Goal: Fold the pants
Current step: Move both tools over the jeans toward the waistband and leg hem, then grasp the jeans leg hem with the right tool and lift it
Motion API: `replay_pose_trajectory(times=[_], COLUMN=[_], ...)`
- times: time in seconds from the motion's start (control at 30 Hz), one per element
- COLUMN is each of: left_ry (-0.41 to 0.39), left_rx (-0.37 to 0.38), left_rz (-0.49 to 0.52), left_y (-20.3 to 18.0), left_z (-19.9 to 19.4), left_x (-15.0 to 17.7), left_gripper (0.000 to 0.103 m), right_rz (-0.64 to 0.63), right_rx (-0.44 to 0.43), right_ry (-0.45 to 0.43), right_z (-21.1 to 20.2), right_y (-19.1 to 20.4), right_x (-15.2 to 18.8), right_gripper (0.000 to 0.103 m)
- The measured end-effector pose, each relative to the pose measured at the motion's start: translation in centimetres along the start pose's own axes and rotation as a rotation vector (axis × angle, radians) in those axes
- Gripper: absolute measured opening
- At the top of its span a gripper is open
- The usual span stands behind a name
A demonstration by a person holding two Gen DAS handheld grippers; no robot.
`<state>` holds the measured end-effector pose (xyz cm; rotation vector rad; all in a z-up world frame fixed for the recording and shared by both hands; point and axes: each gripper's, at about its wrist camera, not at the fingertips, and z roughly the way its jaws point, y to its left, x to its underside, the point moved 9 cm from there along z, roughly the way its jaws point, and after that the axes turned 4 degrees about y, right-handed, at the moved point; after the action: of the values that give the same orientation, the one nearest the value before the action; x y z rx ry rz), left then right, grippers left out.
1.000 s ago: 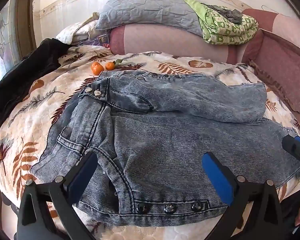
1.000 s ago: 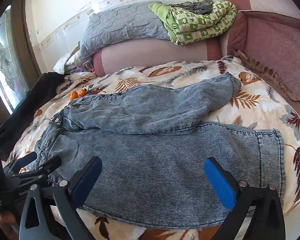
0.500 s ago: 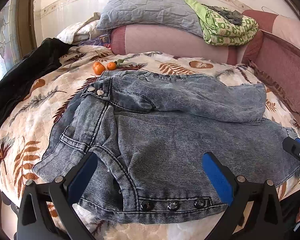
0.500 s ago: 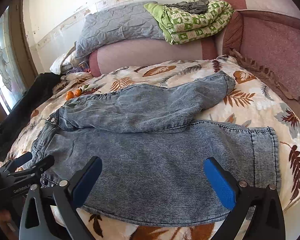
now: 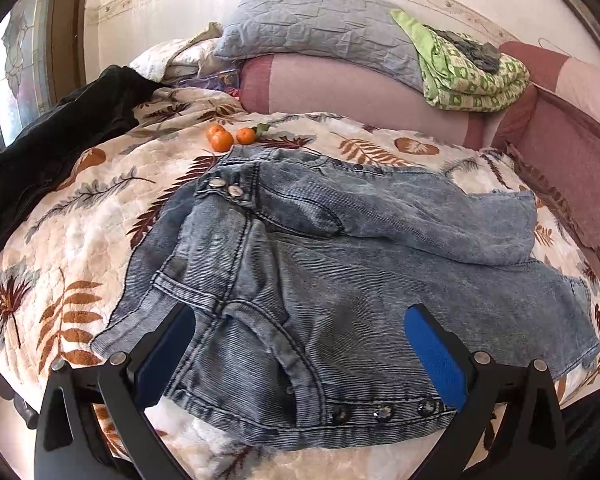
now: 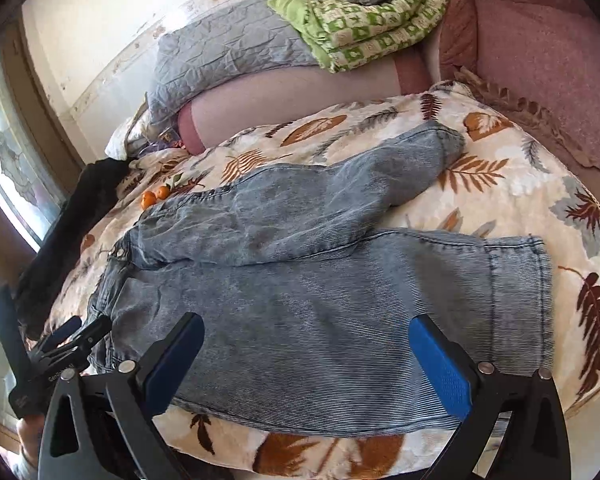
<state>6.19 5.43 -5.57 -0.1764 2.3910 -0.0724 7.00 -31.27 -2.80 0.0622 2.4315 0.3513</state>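
Note:
Grey-blue denim pants (image 5: 360, 272) lie spread on the leaf-patterned bed, waistband to the left, both legs running right; the far leg lies partly over the near one. They show in the right wrist view (image 6: 320, 280) too. My left gripper (image 5: 300, 352) is open and empty, hovering above the waistband's near edge with its dark buttons. My right gripper (image 6: 304, 364) is open and empty above the near leg. The left gripper also shows at the left edge of the right wrist view (image 6: 66, 344).
Small oranges (image 5: 224, 138) lie beyond the waistband. A dark garment (image 5: 52, 136) lies at the left. A grey pillow (image 5: 320, 36) and a green blanket (image 5: 472, 76) rest on the pink headboard bolster. A padded pink side (image 6: 548, 60) rises on the right.
Both grippers have pulled back and up slightly, so the pants sit a little farther away in each view. Both stay open. The pants have not moved.

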Motion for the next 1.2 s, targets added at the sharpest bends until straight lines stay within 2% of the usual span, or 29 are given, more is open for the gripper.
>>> replay_pose_trajectory(times=[0.1,0.23,0.33,0.47,0.53,0.57,0.6,0.63,0.7,0.73,0.77,0.83,0.97,1.03,1.1,1.17,1.2], left_ry=[0.013,0.053,0.092,0.152,0.156,0.151,0.147,0.147,0.159,0.167,0.173,0.176,0.173,0.173,0.177,0.181,0.183], left_rx=[-0.032,-0.02,-0.025,0.003,-0.006,-0.014,-0.02,-0.021,-0.017,-0.015,-0.014,-0.013,-0.032,-0.04,-0.049,-0.057,-0.063], left_rz=[-0.026,-0.045,-0.07,-0.102,-0.087,-0.078,-0.072,-0.069,-0.069,-0.069,-0.069,-0.062,-0.028,-0.014,-0.004,0.001,0.006], left_y=[2.1,3.4,4.1,4.1,3.9,3.8,3.7,3.7,3.7,3.6,3.5,3.4,2.9,2.8,2.7,2.7,2.6], left_z=[0.1,1.0,2.1,3.4,3.7,3.7,3.7,3.8,4.1,4.3,4.4,4.6,4.7,4.7,4.8,5.0,5.0], left_x=[-0.5,-0.9,-0.6,0.4,0.6,0.5,0.5,0.5,0.6,0.7,0.8,0.9,1.0,1.2,1.3,1.4,1.5], left_gripper=[0.103,0.103,0.103,0.103,0.103,0.103,0.103,0.103,0.103,0.103,0.103,0.103,0.103,0.103,0.103,0.103,0.103], right_rz=[0.084,0.221,0.267,0.271,0.268,0.255,0.235,0.214,0.176,0.14,0.097,0.01,-0.124,-0.194,-0.231,-0.246,-0.262], right_rx=[0.079,0.093,0.049,0.077,0.119,0.135,0.149,0.164,0.193,0.205,0.224,0.28,0.407,0.467,0.523,0.561,0.572], right_ry=[0.033,0.156,0.225,0.277,0.302,0.295,0.295,0.306,0.326,0.33,0.328,0.304,0.202,0.193,0.228,0.34,0.304], right_z=[-1.5,0.1,2.4,5.3,6.4,6.6,6.8,6.9,6.9,6.8,6.7,6.2,5.5,6.5,8.5,11.4,11.4], right_y=[-6.7,-14.3,-16.3,-17.4,-17.9,-17.9,-17.9,-17.8,-17.9,-17.7,-17.4,-16.6,-15.4,-14.7,-15.2,-16.8,-16.9], right_x=[-2.0,-3.1,-3.1,-2.6,-2.4,-2.7,-2.9,-3.0,-3.3,-3.6,-3.9,-4.9,-8.5,-9.8,-9.9,-8.0,-7.8], right_gripper=[0.103,0.103,0.103,0.099,0.089,0.087,0.078,0.052,0.025,0.018,0.015,0.013,0.013,0.012,0.013,0.015,0.017])
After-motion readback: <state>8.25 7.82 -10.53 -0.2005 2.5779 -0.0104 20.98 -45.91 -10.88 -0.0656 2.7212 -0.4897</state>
